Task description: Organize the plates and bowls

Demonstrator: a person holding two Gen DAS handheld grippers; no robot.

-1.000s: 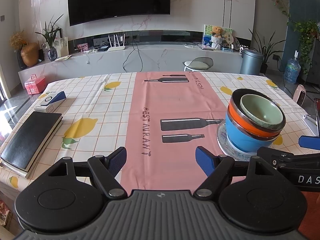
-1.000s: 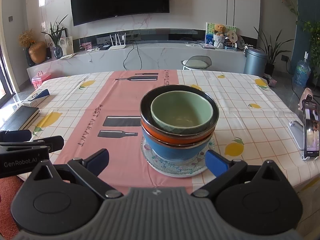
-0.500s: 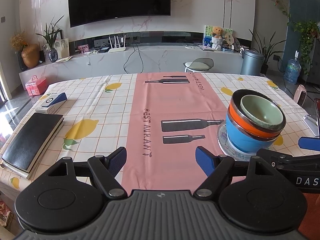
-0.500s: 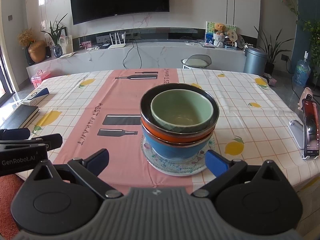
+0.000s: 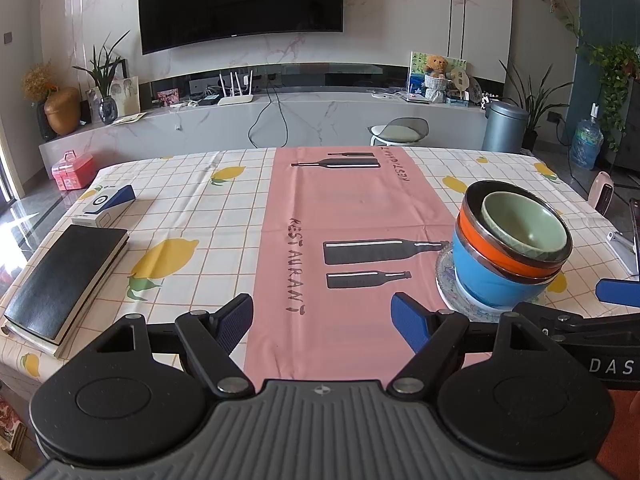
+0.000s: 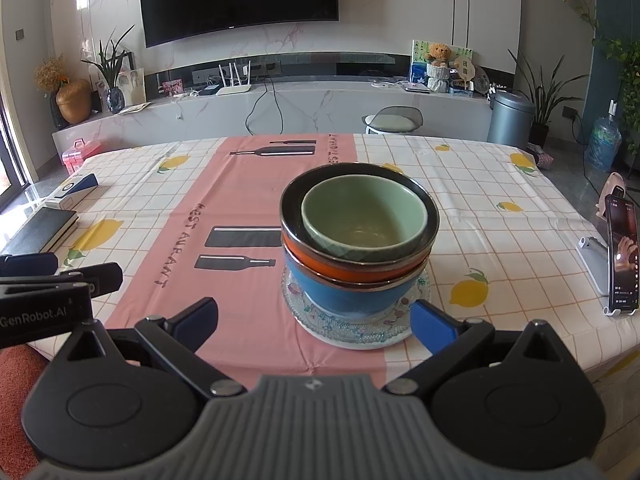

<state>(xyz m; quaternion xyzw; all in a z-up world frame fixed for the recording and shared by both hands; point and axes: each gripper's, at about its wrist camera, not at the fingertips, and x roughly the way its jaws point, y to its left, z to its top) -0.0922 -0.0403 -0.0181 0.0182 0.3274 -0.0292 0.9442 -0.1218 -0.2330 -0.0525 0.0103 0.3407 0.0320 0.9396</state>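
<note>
A green bowl (image 6: 362, 216) sits nested in an orange bowl (image 6: 340, 266), which sits in a blue bowl (image 6: 344, 298); the stack stands on a clear patterned glass plate (image 6: 352, 330) on the table. My right gripper (image 6: 316, 322) is open just in front of the plate, nothing between its fingers. In the left wrist view the same stack, green bowl (image 5: 524, 226) on top, stands at the right. My left gripper (image 5: 322, 320) is open over the pink runner, left of the stack and holding nothing. The right gripper's blue fingertip (image 5: 618, 292) shows beside the plate (image 5: 448, 280).
A black notebook (image 5: 64, 284) and a blue-white box (image 5: 106, 200) lie at the table's left edge. A phone on a stand (image 6: 620, 256) is at the right edge. The tablecloth (image 6: 500, 184) has a pink runner (image 5: 352, 216) down the middle.
Both grippers have drawn back slightly from the stack and stay open. The bowls and plate have not moved.
</note>
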